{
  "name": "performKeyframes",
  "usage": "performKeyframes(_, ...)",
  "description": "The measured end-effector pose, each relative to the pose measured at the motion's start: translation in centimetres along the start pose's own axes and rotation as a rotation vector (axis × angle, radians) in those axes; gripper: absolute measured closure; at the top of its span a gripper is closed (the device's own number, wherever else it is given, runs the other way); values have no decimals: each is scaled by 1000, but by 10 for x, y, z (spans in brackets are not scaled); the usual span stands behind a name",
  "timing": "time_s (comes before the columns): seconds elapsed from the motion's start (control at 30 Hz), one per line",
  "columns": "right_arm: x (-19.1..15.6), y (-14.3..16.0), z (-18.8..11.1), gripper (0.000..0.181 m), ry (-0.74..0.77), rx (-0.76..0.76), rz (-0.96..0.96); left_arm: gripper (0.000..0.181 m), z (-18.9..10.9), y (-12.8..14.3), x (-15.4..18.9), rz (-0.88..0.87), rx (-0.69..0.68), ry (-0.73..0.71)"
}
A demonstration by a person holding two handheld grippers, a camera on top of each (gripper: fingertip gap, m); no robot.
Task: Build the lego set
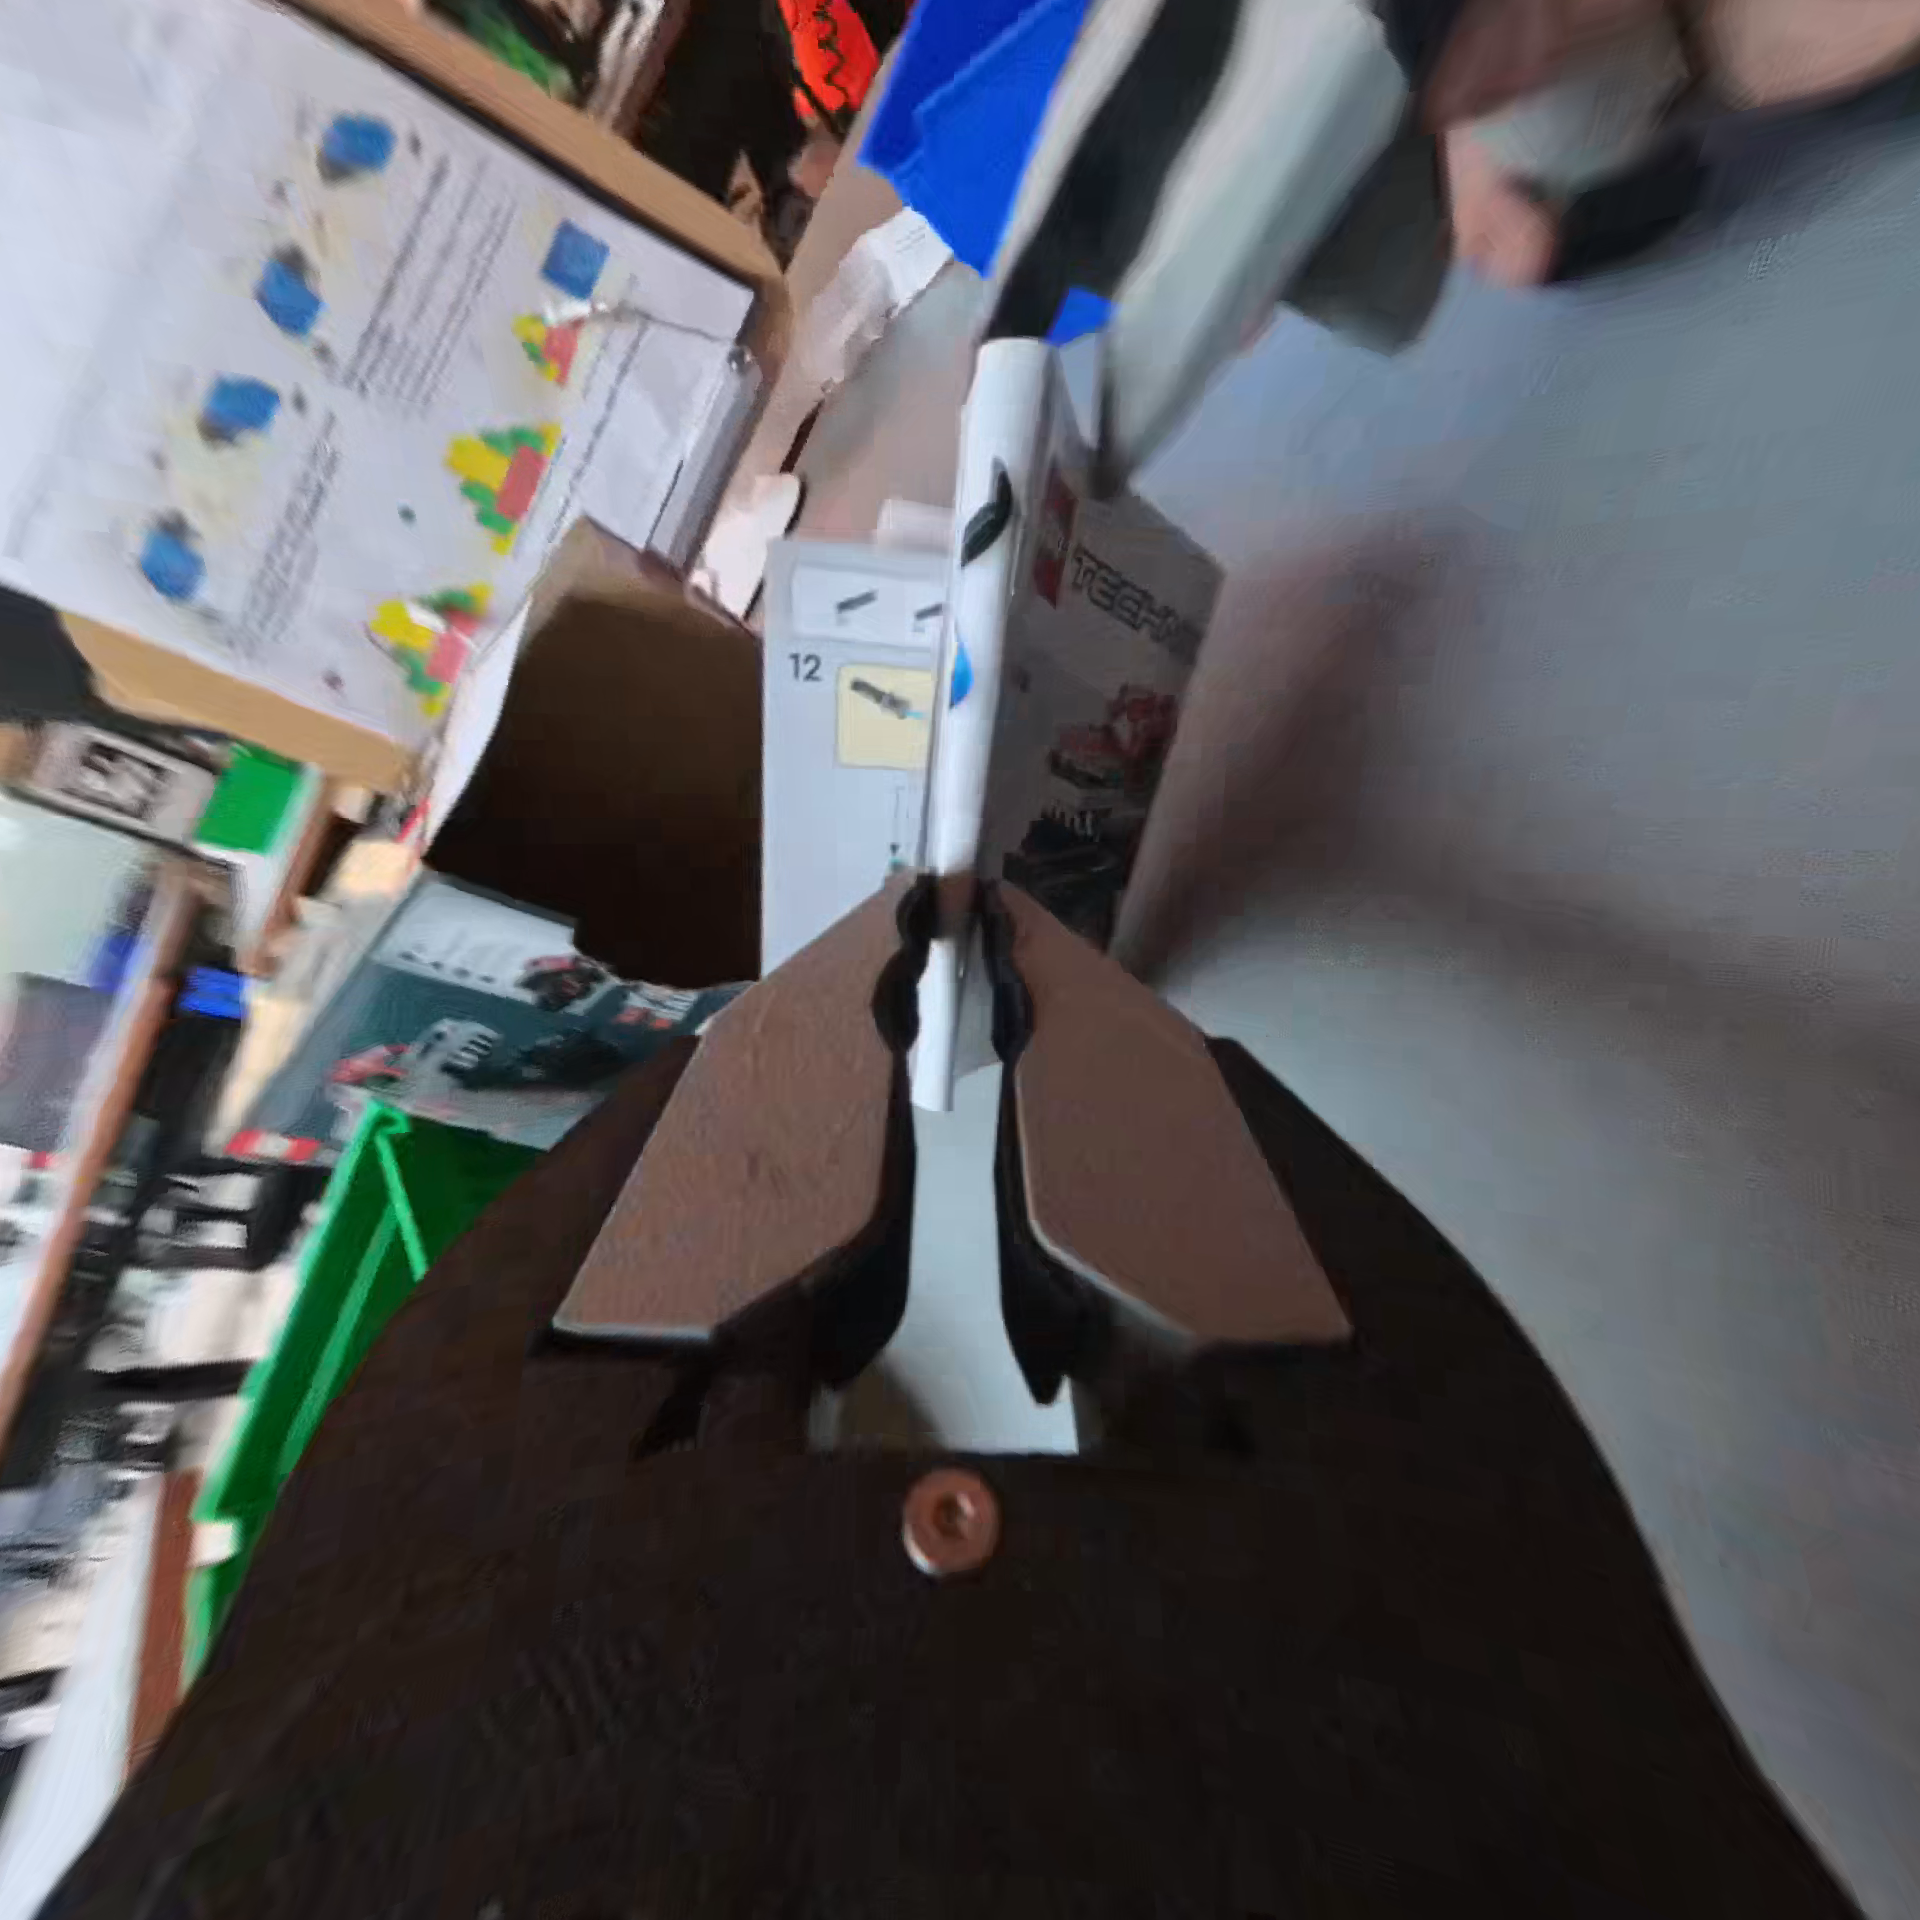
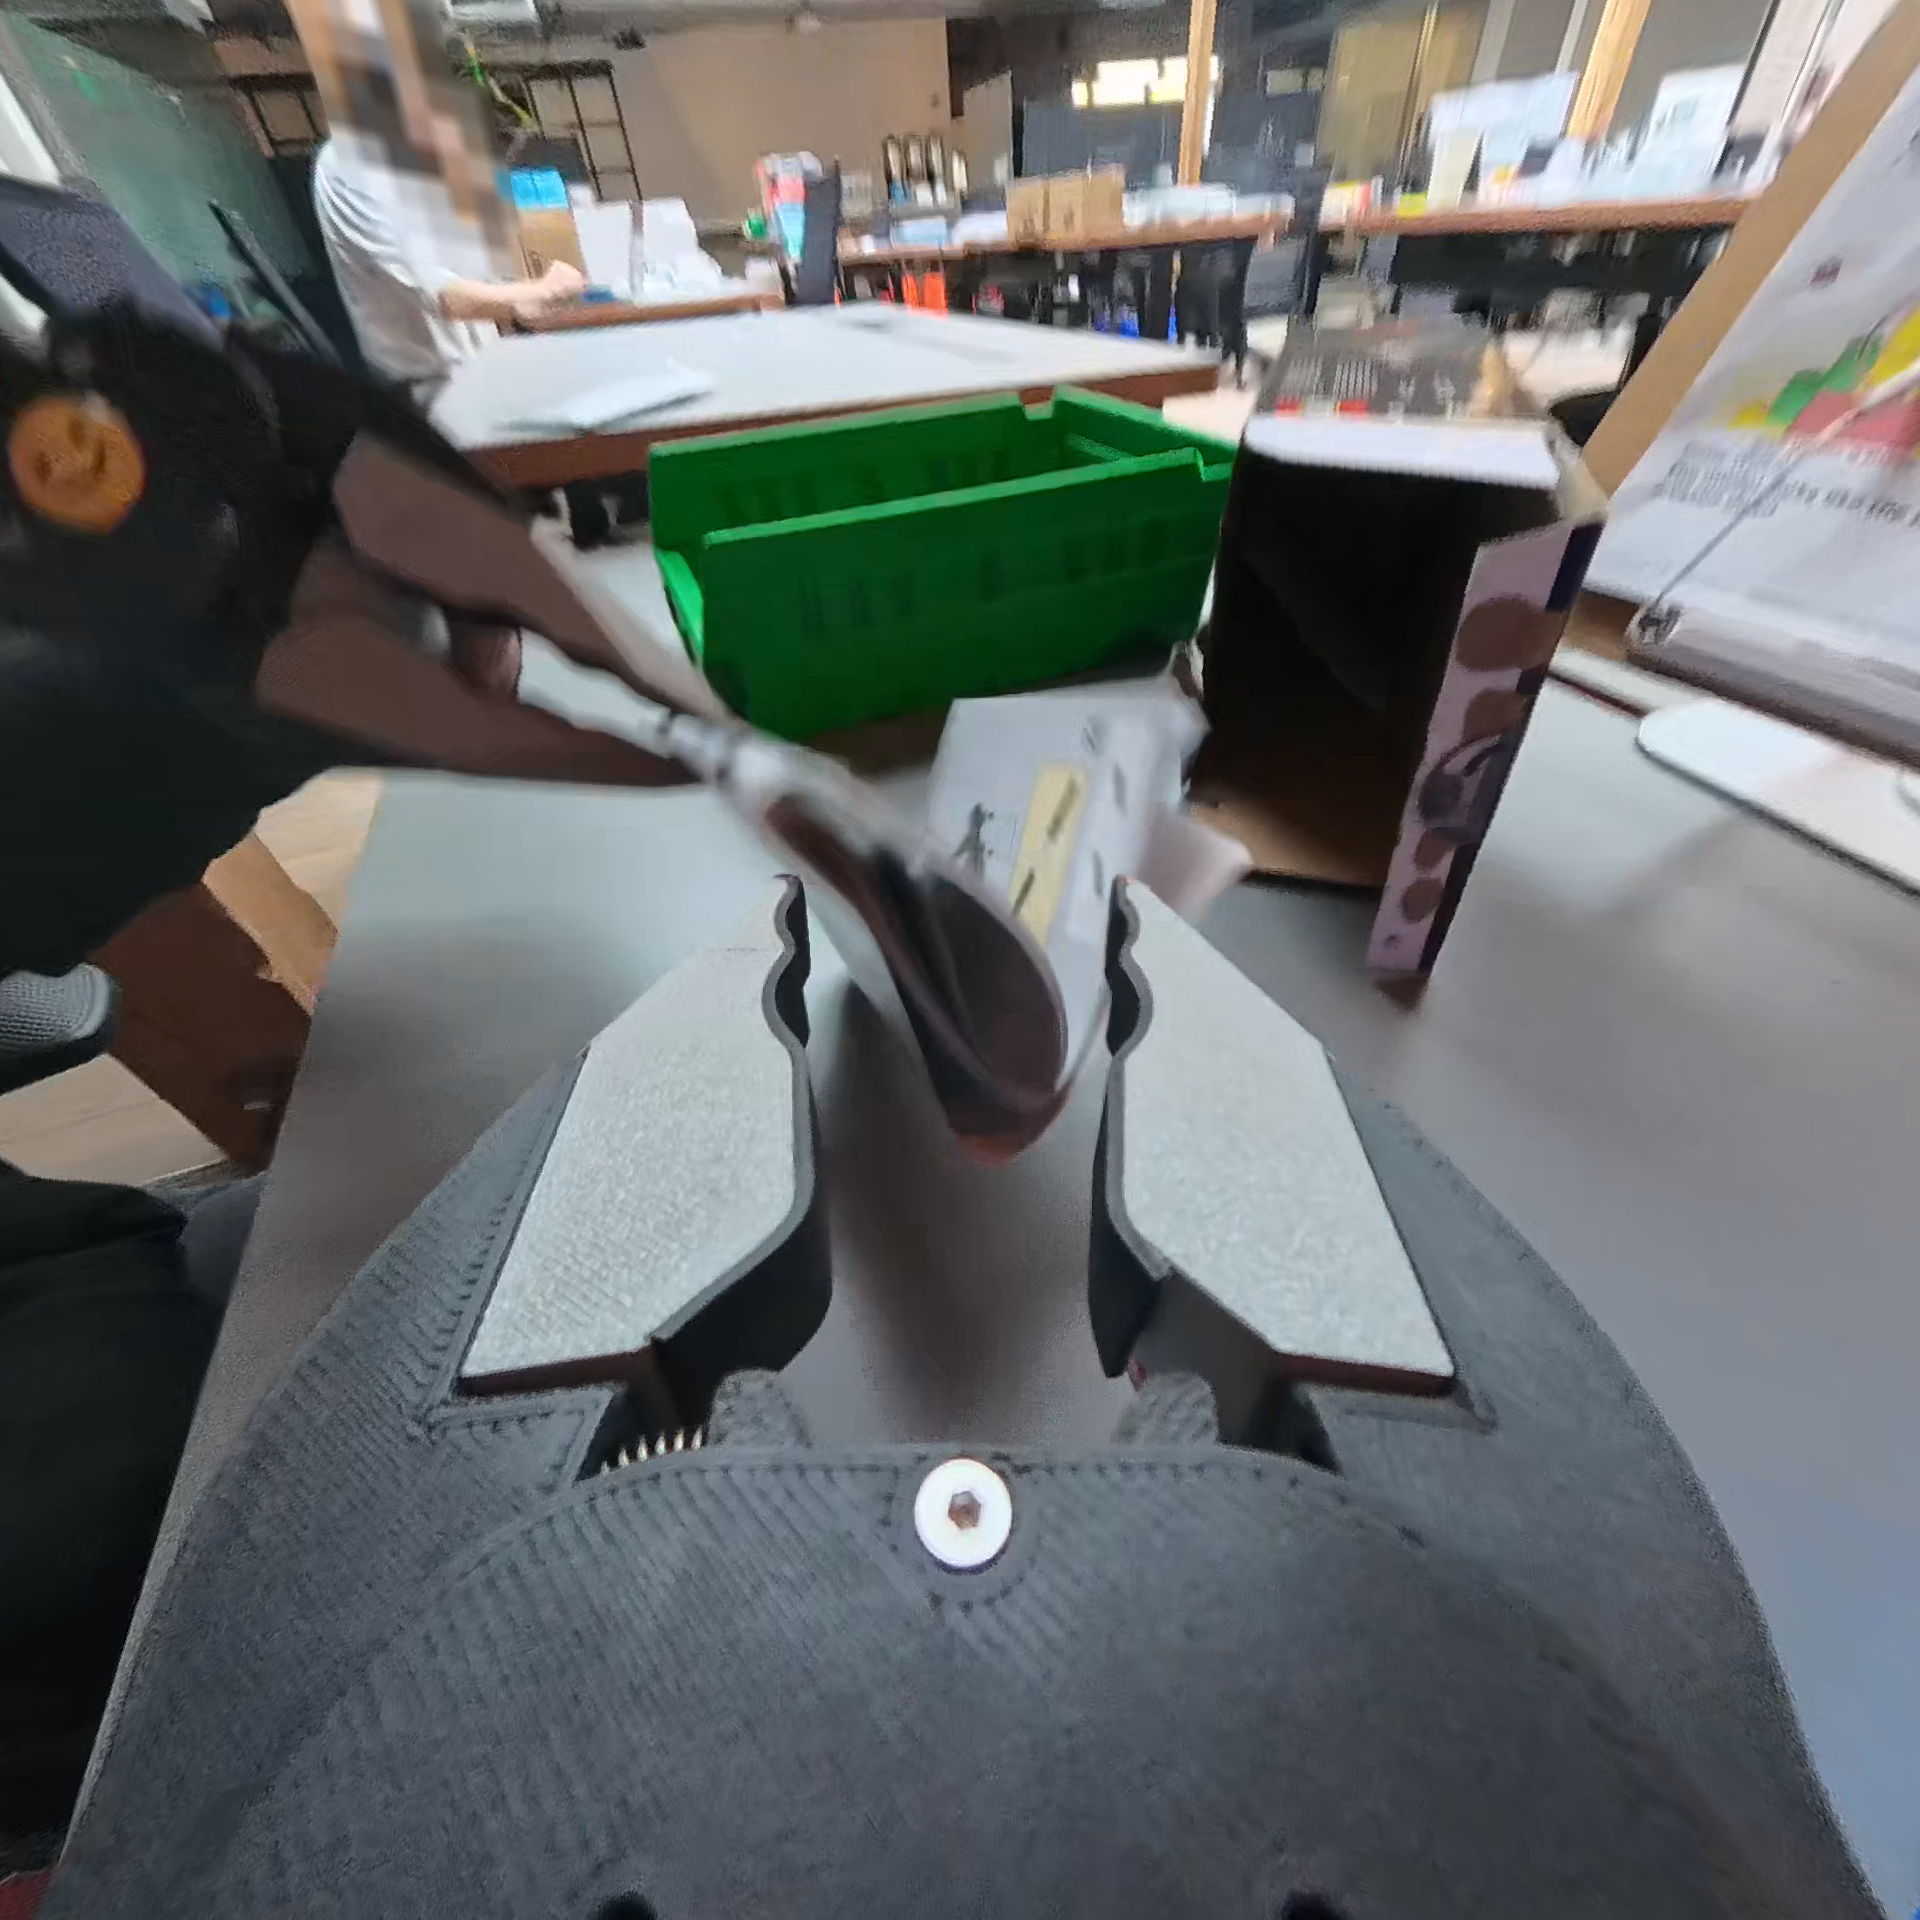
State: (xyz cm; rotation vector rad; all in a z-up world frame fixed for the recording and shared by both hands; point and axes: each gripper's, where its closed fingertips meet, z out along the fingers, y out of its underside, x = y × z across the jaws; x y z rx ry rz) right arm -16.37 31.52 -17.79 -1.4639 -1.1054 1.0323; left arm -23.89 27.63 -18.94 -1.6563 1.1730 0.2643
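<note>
Left hand-held gripper (image 1: 954, 940) pinches printed instruction booklet (image 1: 1049, 675); right hand-held gripper (image 2: 956, 971) gapes, unloaded.

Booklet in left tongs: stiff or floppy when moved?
Likely floppy: the booklet sags and curls beyond the left tongs, pinched at one edge. Probably light, being thin paper. Its pages fan open, so they may flap.

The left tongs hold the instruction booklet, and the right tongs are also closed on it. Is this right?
Not quite. The left tongs do hold the instruction booklet, but the right wrist view shows the right tongs open, the booklet hanging between the fingers, ungripped.
</note>
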Motion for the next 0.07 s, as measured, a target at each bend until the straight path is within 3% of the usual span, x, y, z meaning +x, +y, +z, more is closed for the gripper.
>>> performKeyframes(0.03, -3, -7, -4, 127, -10, 39, -18, 174, -4, 2, 13, 118, -18, -21)
performKeyframes(0.07, -5, -13, -10, 125, -17, 75, -28, 173, -8, 10, 31, 209, -60, 1)
